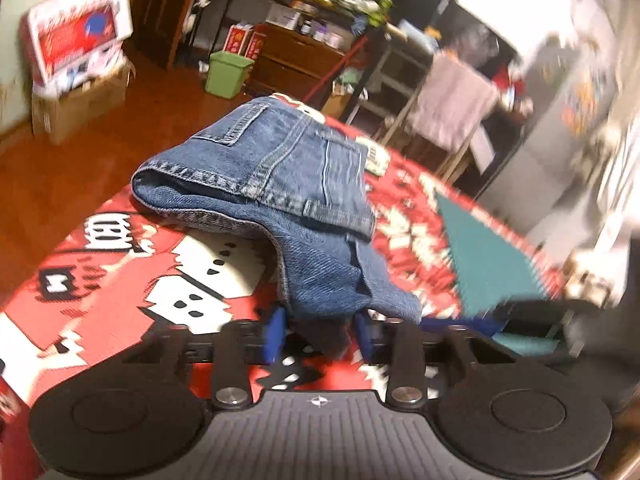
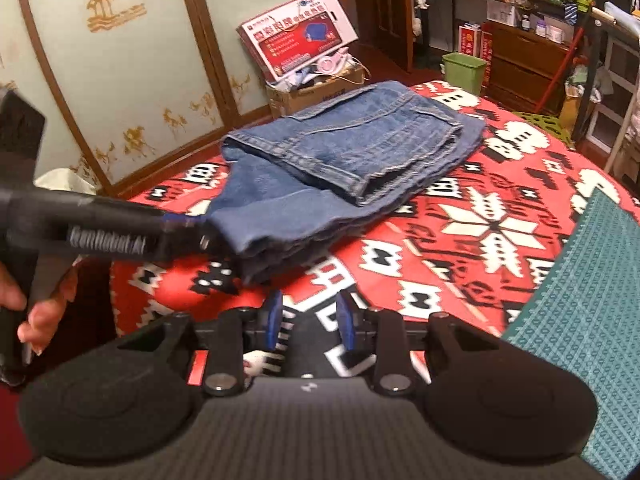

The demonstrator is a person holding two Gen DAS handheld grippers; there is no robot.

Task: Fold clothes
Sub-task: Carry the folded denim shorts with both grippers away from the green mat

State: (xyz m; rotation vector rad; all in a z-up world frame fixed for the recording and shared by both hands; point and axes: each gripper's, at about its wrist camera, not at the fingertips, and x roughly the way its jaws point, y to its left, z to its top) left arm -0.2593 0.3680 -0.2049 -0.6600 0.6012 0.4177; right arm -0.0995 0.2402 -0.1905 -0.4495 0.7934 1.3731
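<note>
Left tool (image 1: 320,328) grips jeans (image 1: 276,168) edge.

Your jeans (image 2: 352,152): coarse matt denim. Tablecloth (image 2: 480,240): soft woven cloth. Your right gripper (image 2: 310,322): matt black plastic, metal rivets.

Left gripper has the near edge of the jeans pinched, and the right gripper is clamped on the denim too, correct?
Not quite. The left gripper does pinch the near edge of the jeans, but the right gripper holds nothing: the right wrist view shows its blue pads apart over the red patterned cloth, short of the denim.
</note>
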